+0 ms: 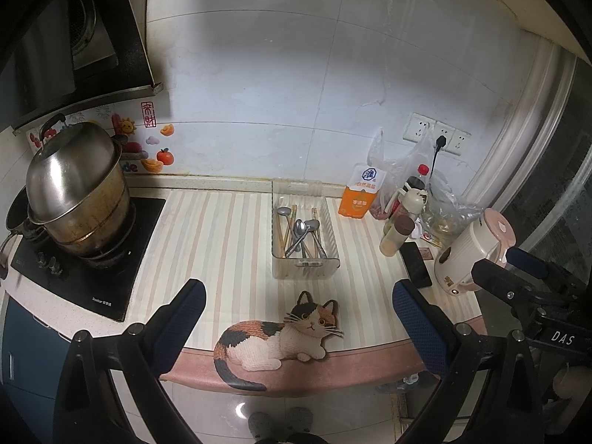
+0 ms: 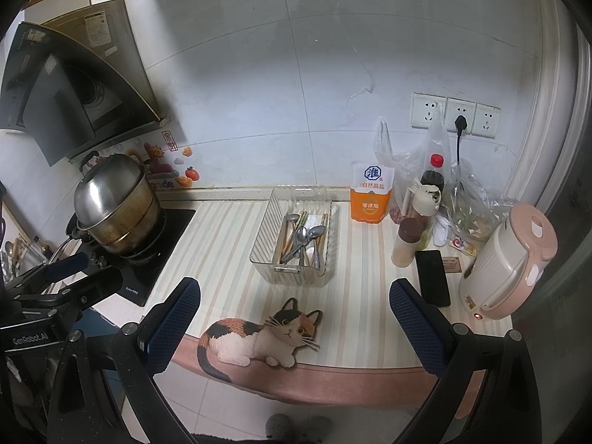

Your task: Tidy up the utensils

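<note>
A clear ribbed plastic bin [image 1: 305, 262] [image 2: 266, 222] stands on the striped counter mat. It holds several metal spoons [image 1: 300, 235] [image 2: 305, 238] and wooden chopsticks [image 1: 288, 227] [image 2: 286, 238] mixed together. My left gripper [image 1: 298, 310] is open and empty, held back above the counter's front edge, well short of the bin. My right gripper [image 2: 294, 309] is also open and empty, at the same distance. The right gripper shows at the right edge of the left wrist view [image 1: 518, 270], and the left gripper at the left edge of the right wrist view [image 2: 74, 270].
A steel pot [image 1: 77, 192] [image 2: 114, 207] sits on the black hob at the left. An orange salt bag [image 1: 360, 192] [image 2: 372, 194], bottles, plastic bags, a black phone [image 2: 432, 277] and a pink kettle [image 1: 473, 255] [image 2: 507, 262] crowd the right. A cat picture [image 1: 281, 336] marks the mat's front edge.
</note>
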`<action>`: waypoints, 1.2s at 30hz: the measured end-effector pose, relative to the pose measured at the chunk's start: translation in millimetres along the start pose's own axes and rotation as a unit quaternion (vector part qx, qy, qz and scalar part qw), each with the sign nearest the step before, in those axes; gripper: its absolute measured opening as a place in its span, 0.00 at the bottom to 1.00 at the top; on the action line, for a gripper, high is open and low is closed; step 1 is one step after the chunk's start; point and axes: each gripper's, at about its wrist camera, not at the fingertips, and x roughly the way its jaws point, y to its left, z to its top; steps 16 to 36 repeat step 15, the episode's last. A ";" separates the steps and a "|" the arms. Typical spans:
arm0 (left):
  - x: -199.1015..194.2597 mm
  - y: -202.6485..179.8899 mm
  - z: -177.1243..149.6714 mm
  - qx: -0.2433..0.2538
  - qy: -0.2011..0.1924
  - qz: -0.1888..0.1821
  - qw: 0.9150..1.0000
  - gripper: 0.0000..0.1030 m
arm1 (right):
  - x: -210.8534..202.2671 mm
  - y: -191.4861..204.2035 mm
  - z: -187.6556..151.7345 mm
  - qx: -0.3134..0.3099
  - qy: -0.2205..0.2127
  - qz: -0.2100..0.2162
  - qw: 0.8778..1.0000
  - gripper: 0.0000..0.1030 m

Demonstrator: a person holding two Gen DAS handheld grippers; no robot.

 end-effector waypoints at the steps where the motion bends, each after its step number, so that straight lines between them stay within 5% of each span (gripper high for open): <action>1: 0.3 0.0 -0.2 0.000 0.000 0.001 1.000 1.00 | 0.1 0.0 0.3 0.000 0.000 0.000 1.000 1.00; 36: -2.3 3.5 -2.0 -0.004 -0.010 -0.005 1.000 1.00 | 0.6 -0.6 0.9 -0.002 0.001 0.001 1.000 1.00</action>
